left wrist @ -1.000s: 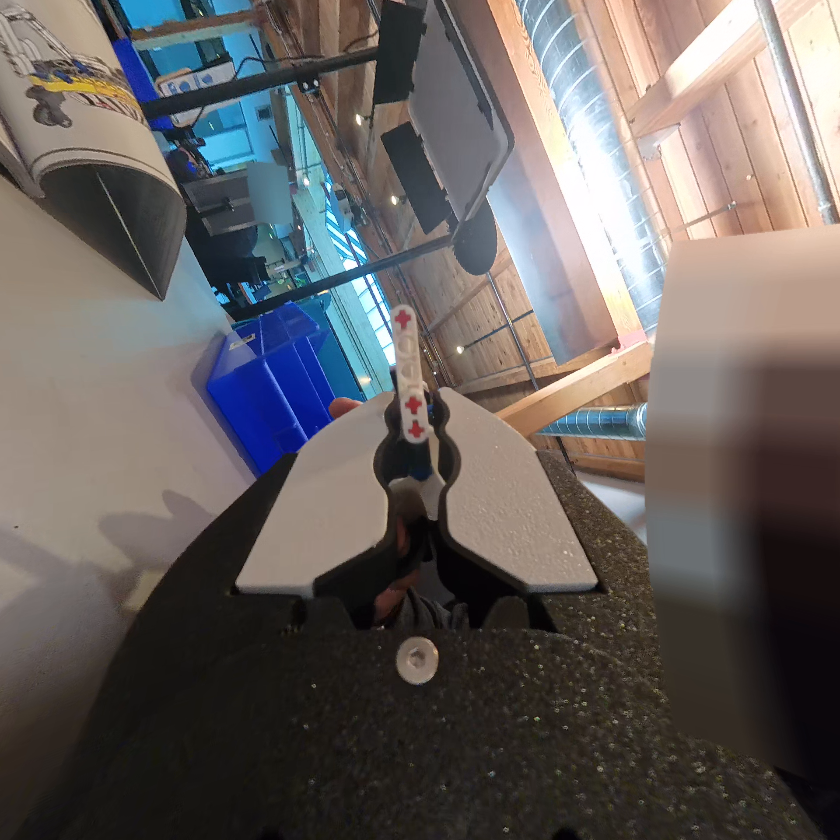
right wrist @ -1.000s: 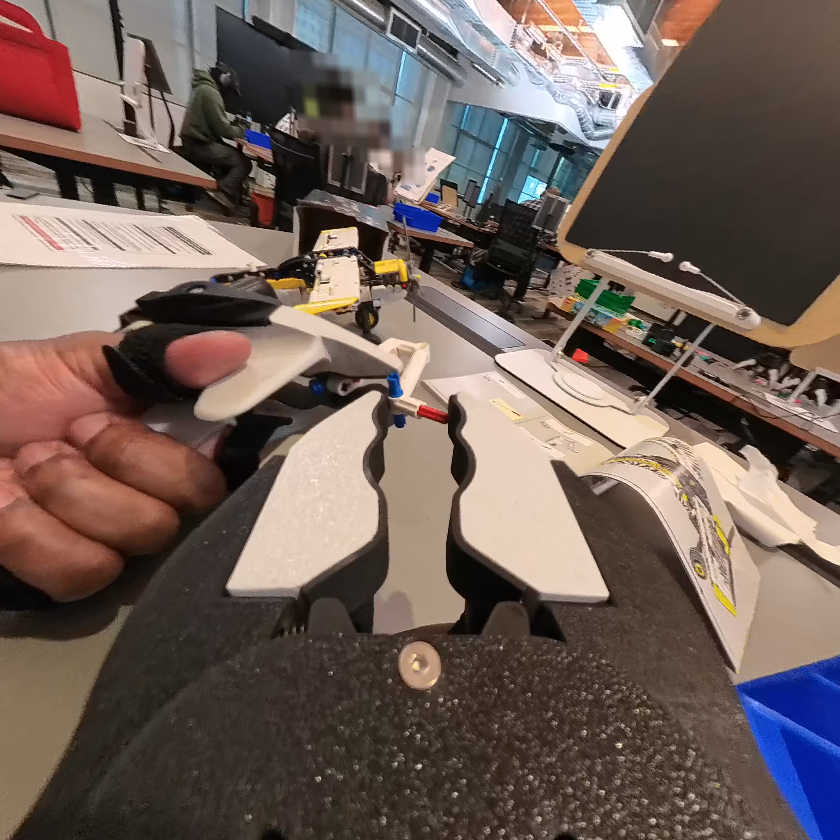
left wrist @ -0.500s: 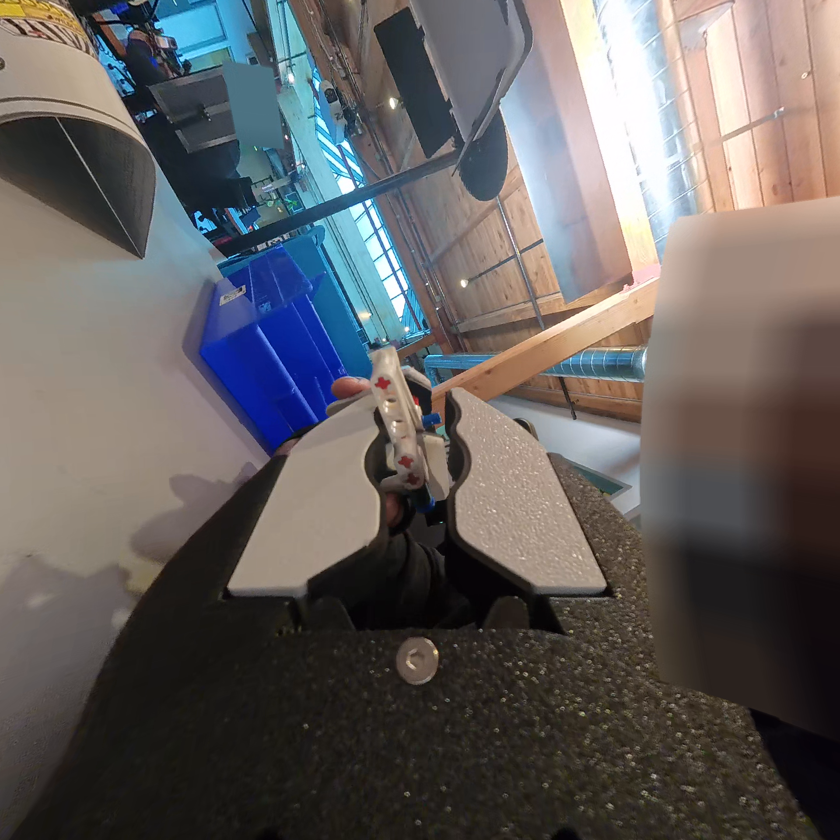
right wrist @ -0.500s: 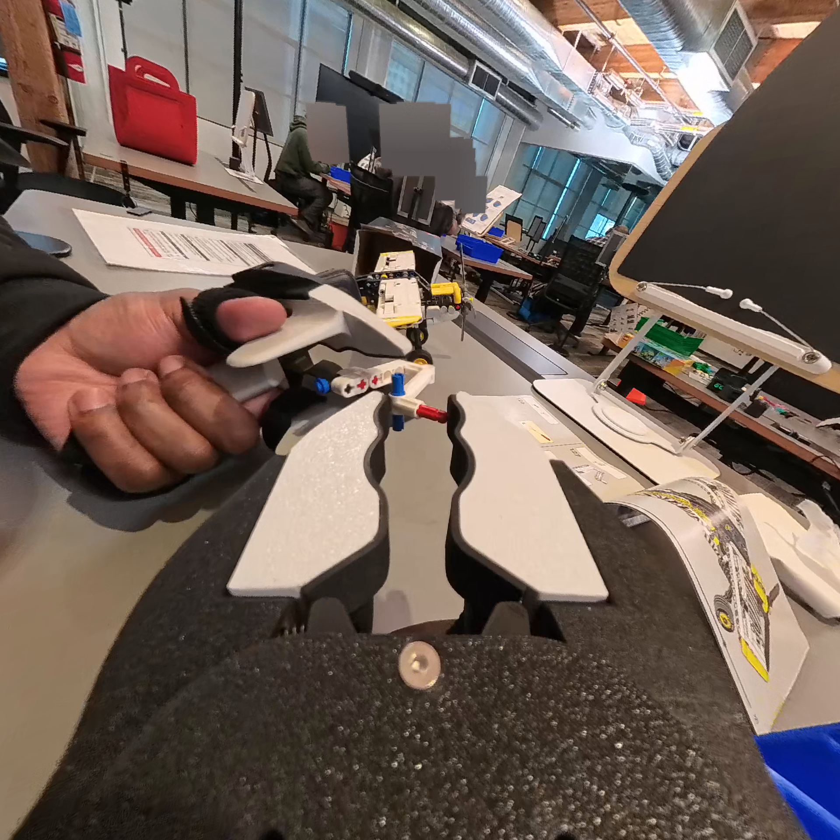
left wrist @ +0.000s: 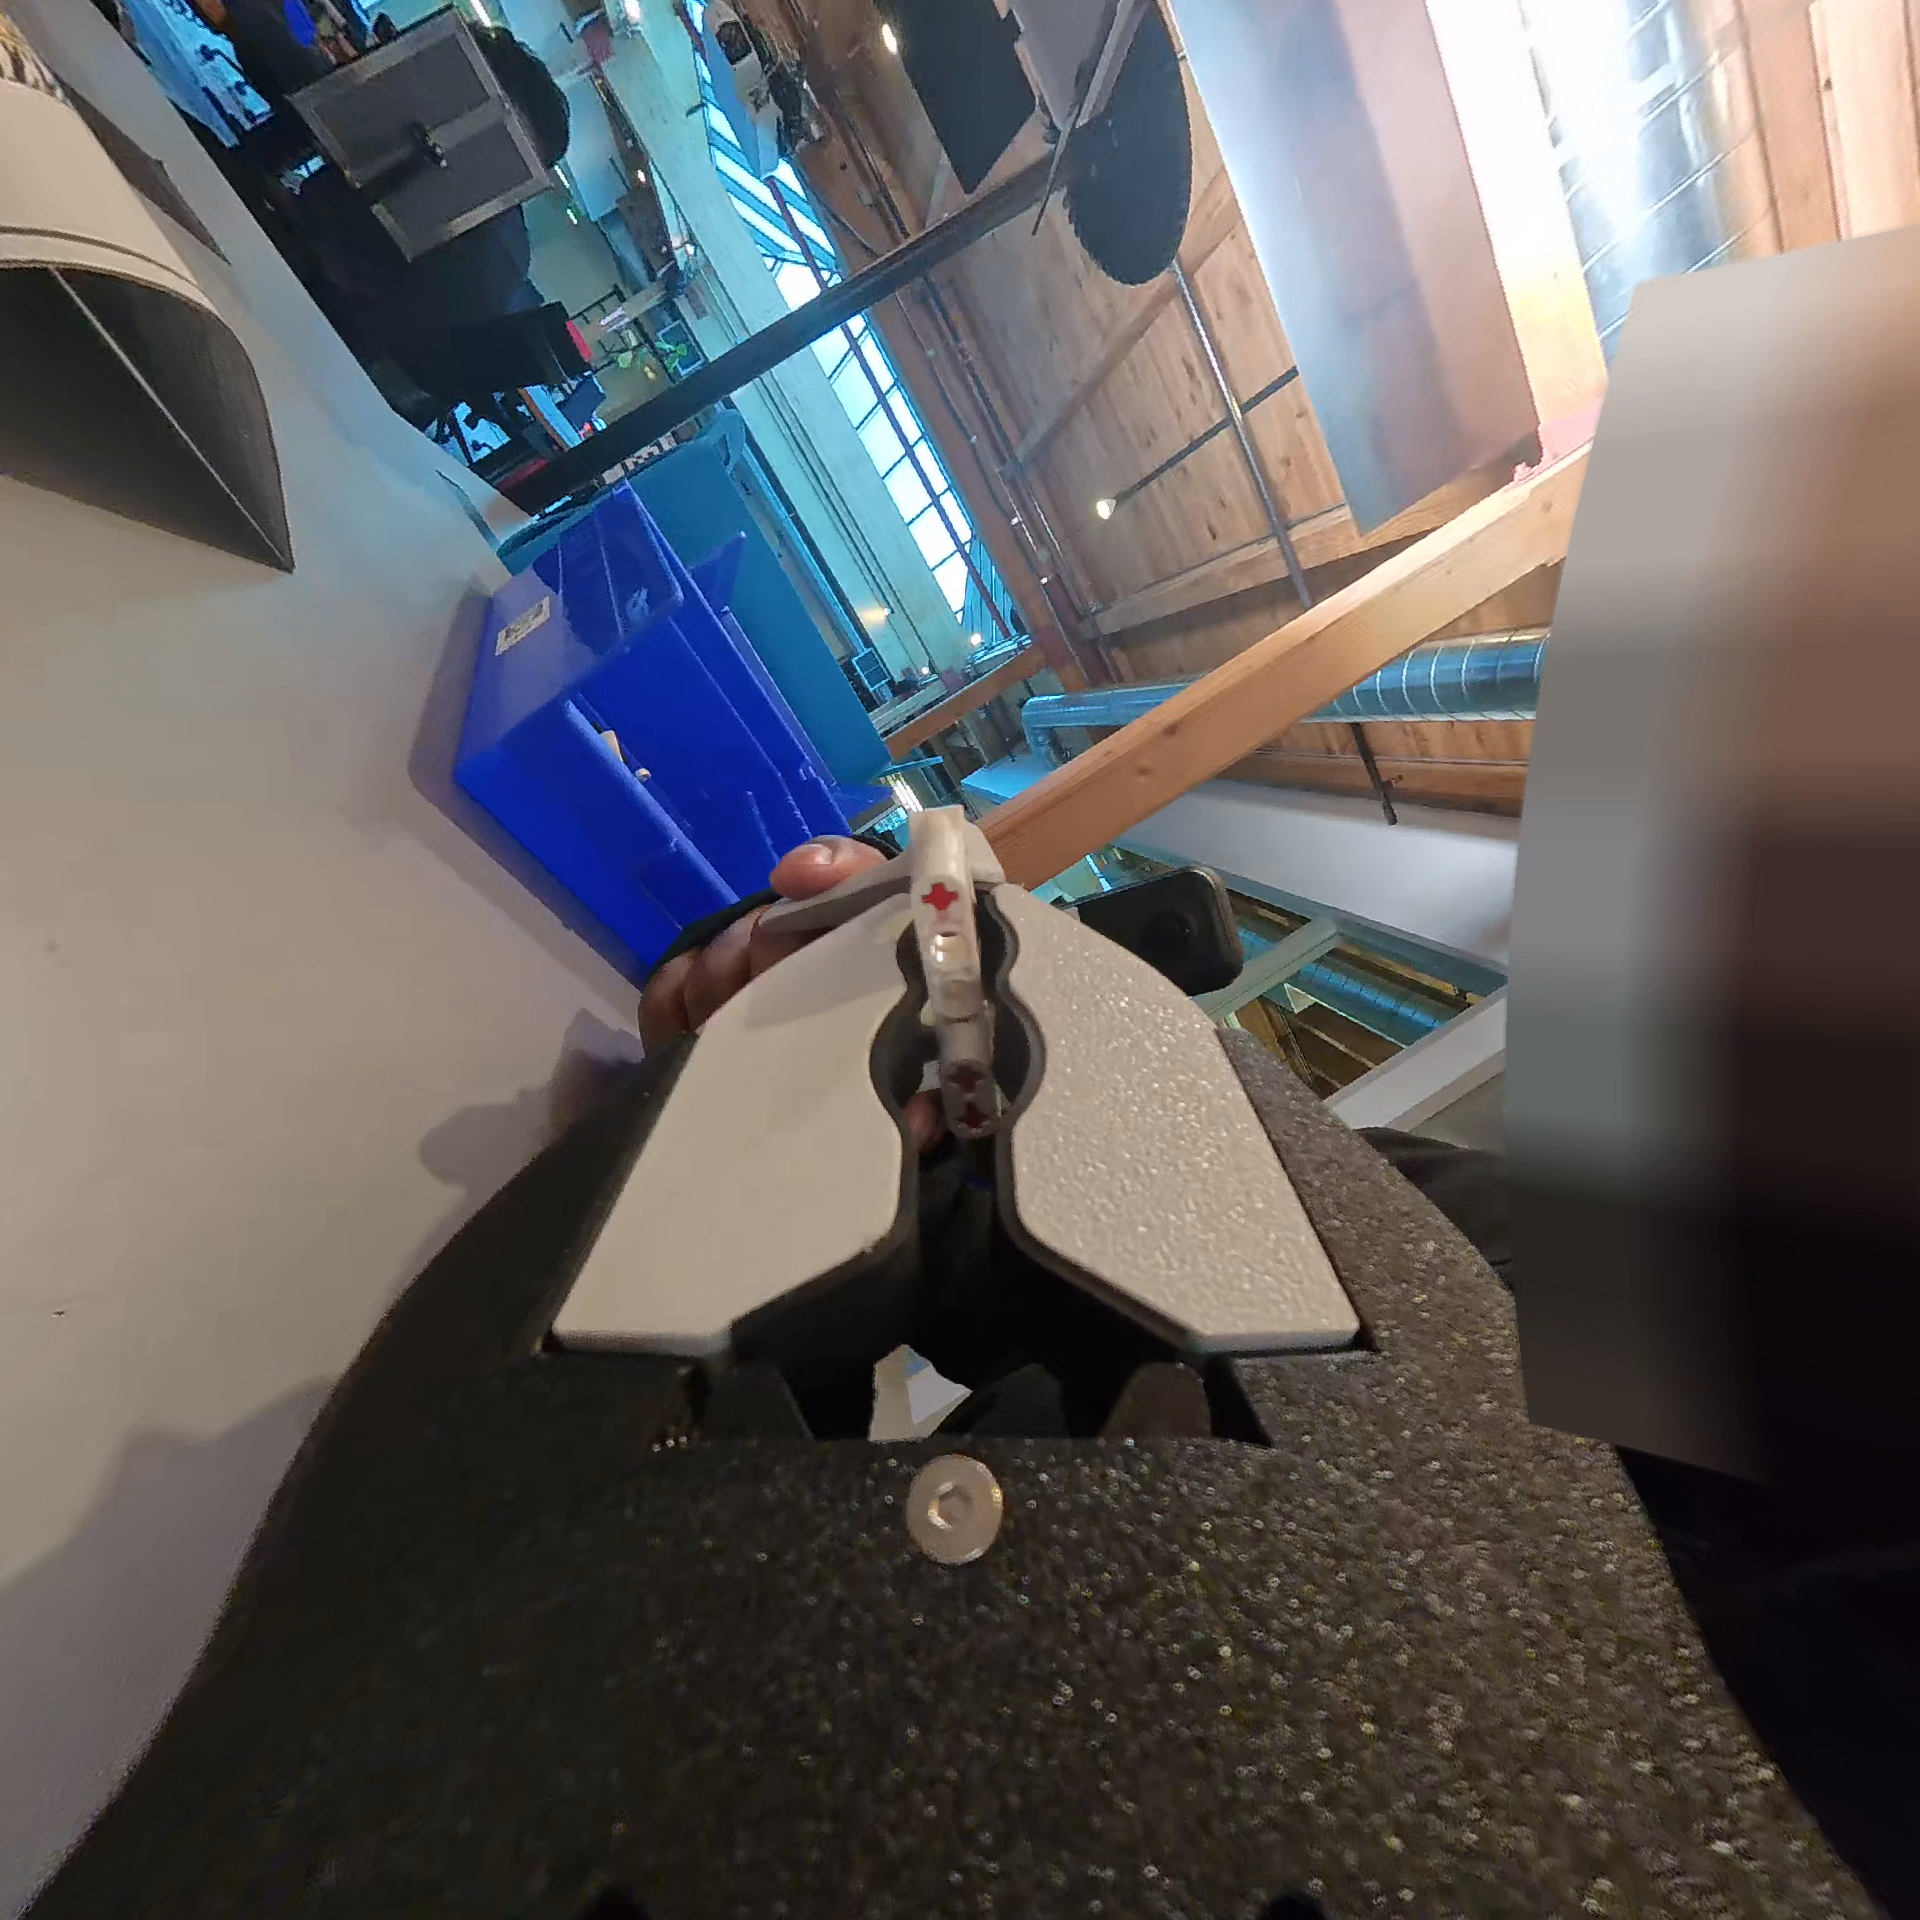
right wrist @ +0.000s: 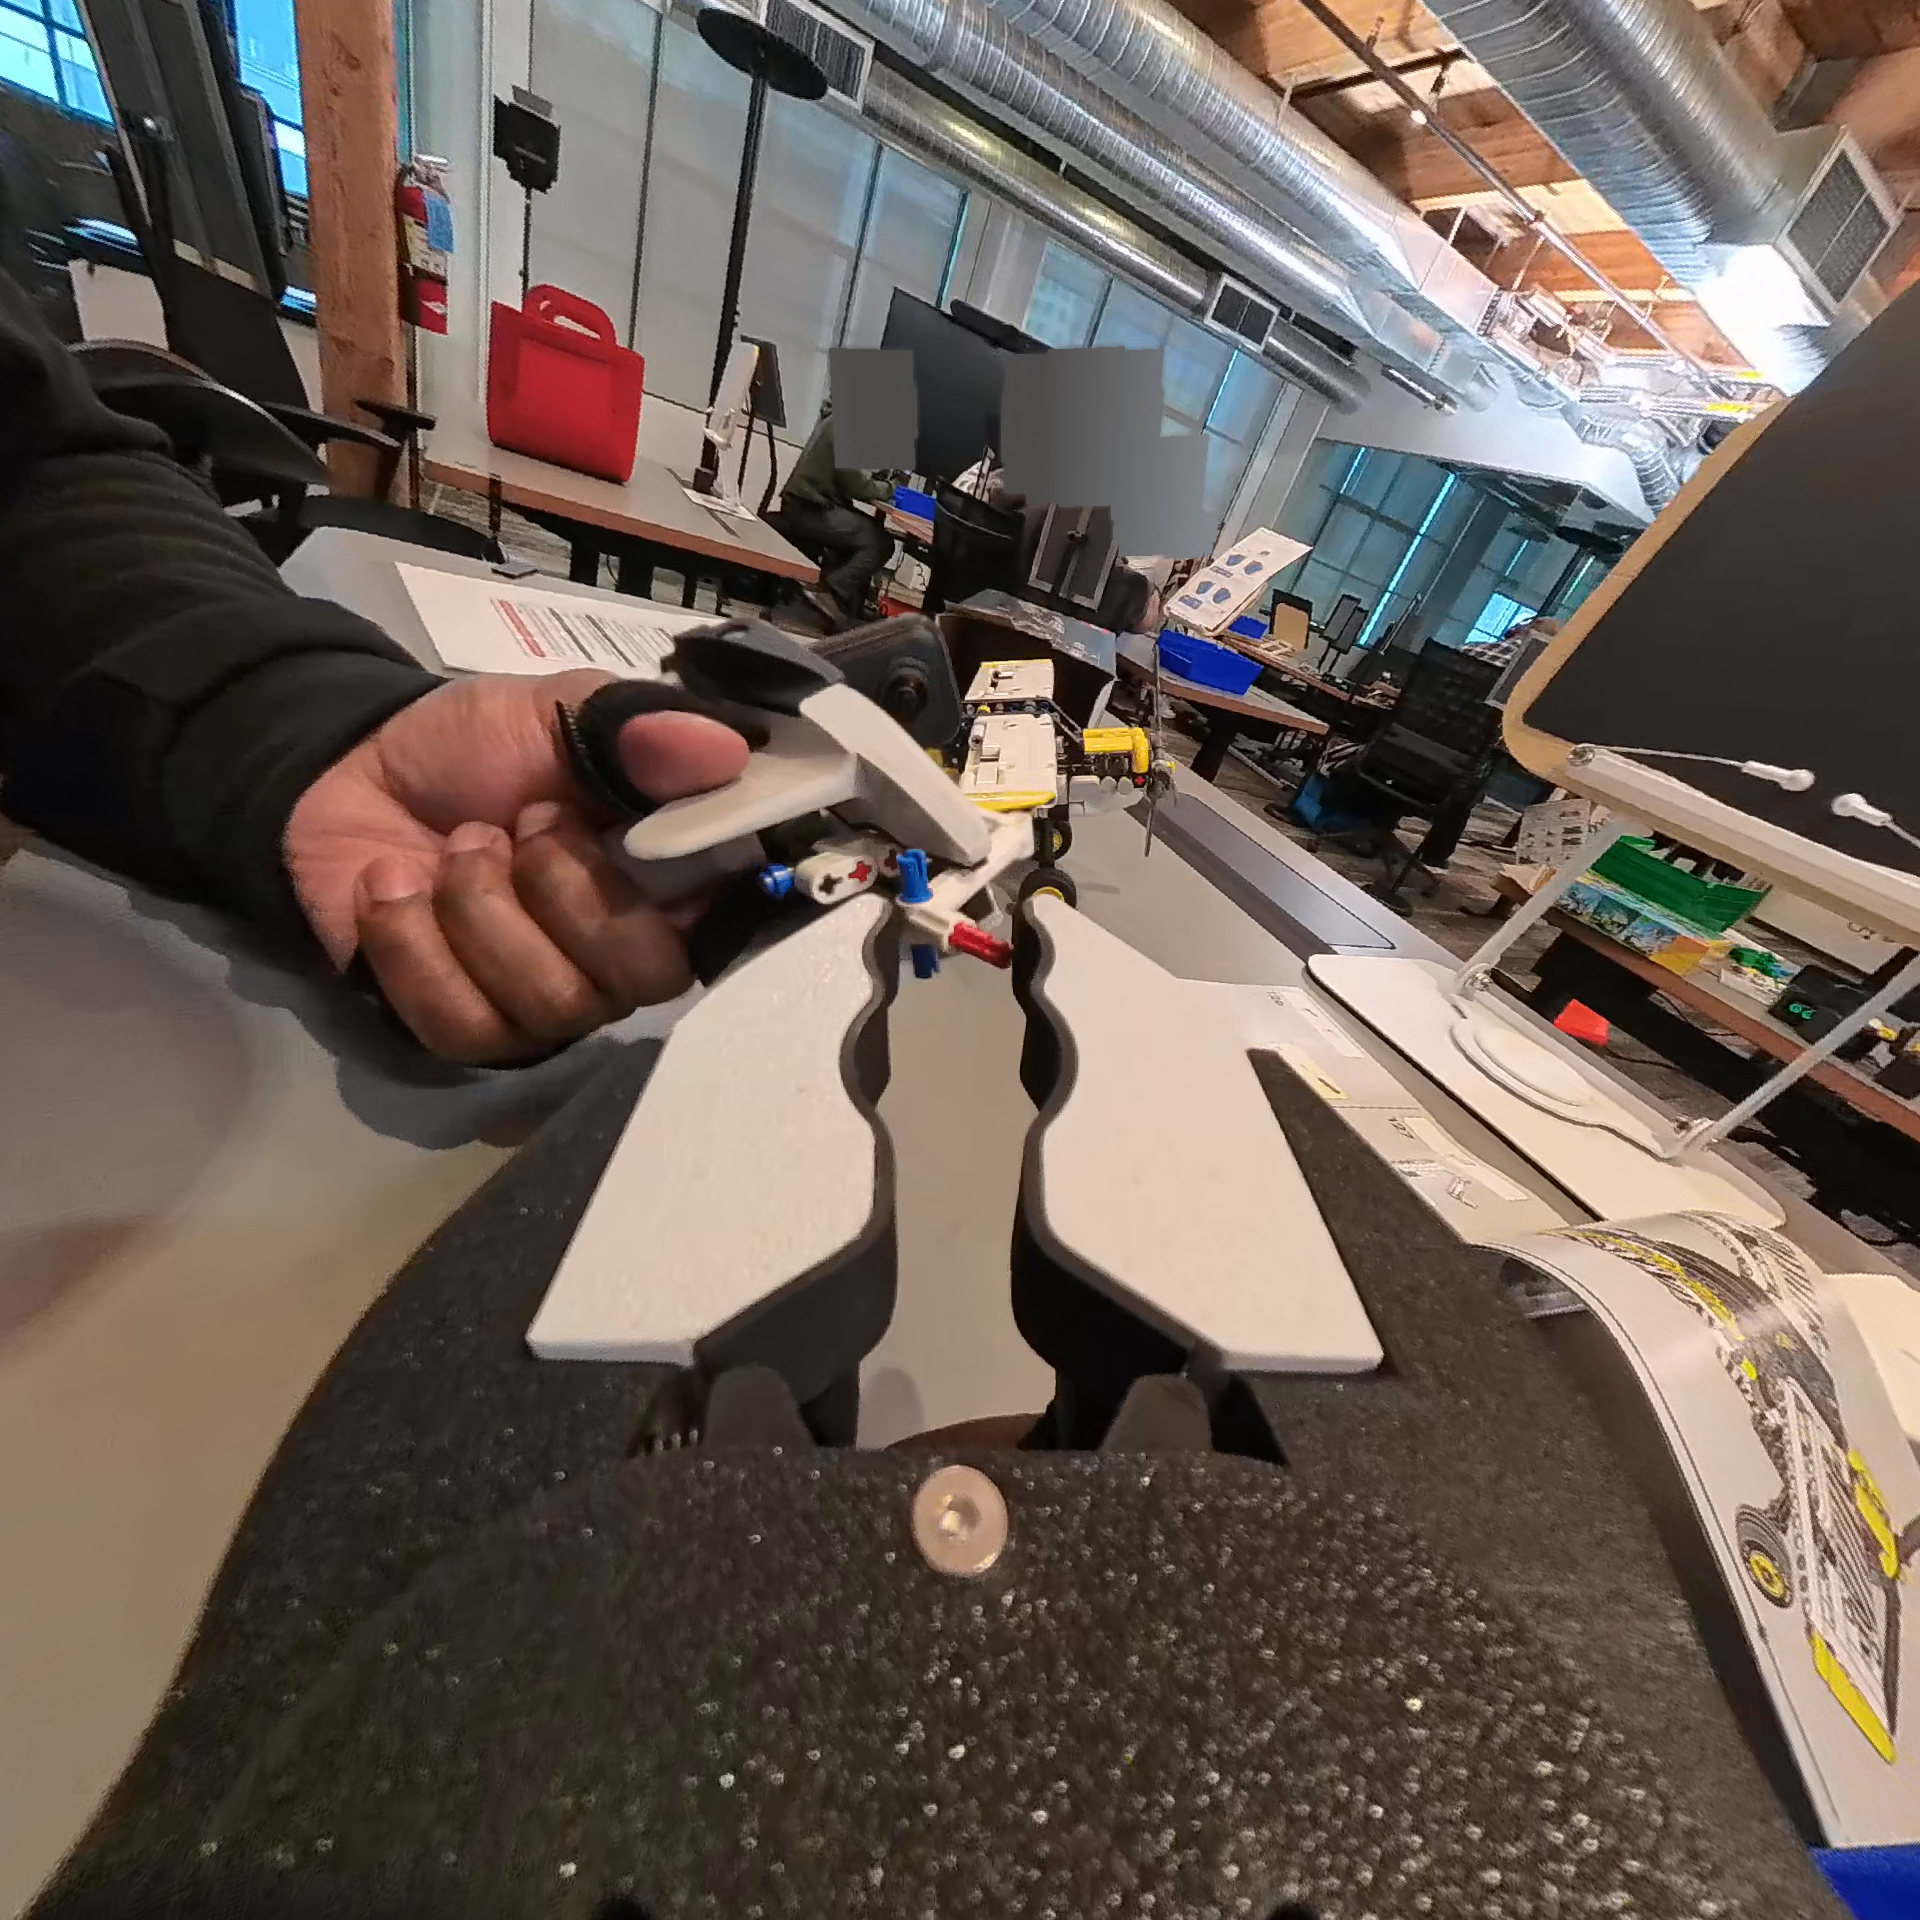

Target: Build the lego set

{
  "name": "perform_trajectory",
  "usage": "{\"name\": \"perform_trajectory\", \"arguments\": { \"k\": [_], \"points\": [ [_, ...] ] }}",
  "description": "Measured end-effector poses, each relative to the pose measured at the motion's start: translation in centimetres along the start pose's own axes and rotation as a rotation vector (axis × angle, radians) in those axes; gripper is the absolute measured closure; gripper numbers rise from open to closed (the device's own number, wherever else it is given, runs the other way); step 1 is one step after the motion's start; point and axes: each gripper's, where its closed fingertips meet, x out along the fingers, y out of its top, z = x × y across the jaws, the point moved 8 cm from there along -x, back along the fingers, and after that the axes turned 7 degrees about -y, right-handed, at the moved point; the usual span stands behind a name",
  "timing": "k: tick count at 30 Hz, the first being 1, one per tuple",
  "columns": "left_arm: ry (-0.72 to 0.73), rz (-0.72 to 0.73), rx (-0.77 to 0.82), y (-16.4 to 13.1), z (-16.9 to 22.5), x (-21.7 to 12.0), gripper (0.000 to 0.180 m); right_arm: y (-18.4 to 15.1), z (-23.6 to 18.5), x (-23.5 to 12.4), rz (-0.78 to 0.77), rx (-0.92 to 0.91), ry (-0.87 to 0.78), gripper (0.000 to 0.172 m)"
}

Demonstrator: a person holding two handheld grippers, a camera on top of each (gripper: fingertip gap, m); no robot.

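My left gripper (left wrist: 956,914) is shut on a small white beam assembly (left wrist: 940,904) with red cross pins; the beam stands on edge between the pads and sticks out past the tips. The right wrist view shows the same: a left finger (right wrist: 883,774) clamps over the white beam (right wrist: 831,878), which carries blue pins (right wrist: 912,873) and a red pin (right wrist: 977,940). My right gripper (right wrist: 956,914) is open, with the red pin end between its tips, close to the right pad. One of its fingers (left wrist: 831,906) shows behind the beam in the left wrist view.
A yellow and white brick vehicle (right wrist: 1023,743) stands on the grey table (right wrist: 1143,862) just beyond. A blue bin (left wrist: 623,748), a curled instruction booklet (right wrist: 1766,1403), a white tablet stand (right wrist: 1455,1039) and a printed sheet (right wrist: 540,623) lie around. Left and right tips are no more than a few centimetres apart.
My left jaws loosened, then shut again on the white beam, which now sits deeper and more upright between them. My right jaws narrowed slightly around the red pin end.
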Motion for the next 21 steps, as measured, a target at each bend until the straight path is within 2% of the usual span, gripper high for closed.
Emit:
{"name": "perform_trajectory", "arguments": {
  "k": [5, 12, 16, 21],
  "points": [
    [0.012, 0.05, -0.039, -0.1, -0.3, -0.2, 0.172, -0.2, -0.1, 0.3, -0.021, -0.002, -0.034, 0.15],
    [0.025, 0.343, -0.008, -0.9, -0.5, -1.1, 0.173, -0.2, -0.7, 1.5, -0.084, -0.05, -0.236, 0.145],
    [0.004, 0.389, 0.011, -1.2, -0.3, -1.0, 0.173, -0.2, -1.2, 2.2, -0.131, -0.092, -0.328, 0.142],
    [0.016, 0.434, 0.018, -1.3, -0.6, -1.2, 0.173, -0.1, -1.2, 2.2, -0.127, -0.079, -0.345, 0.139]
  ]
}}
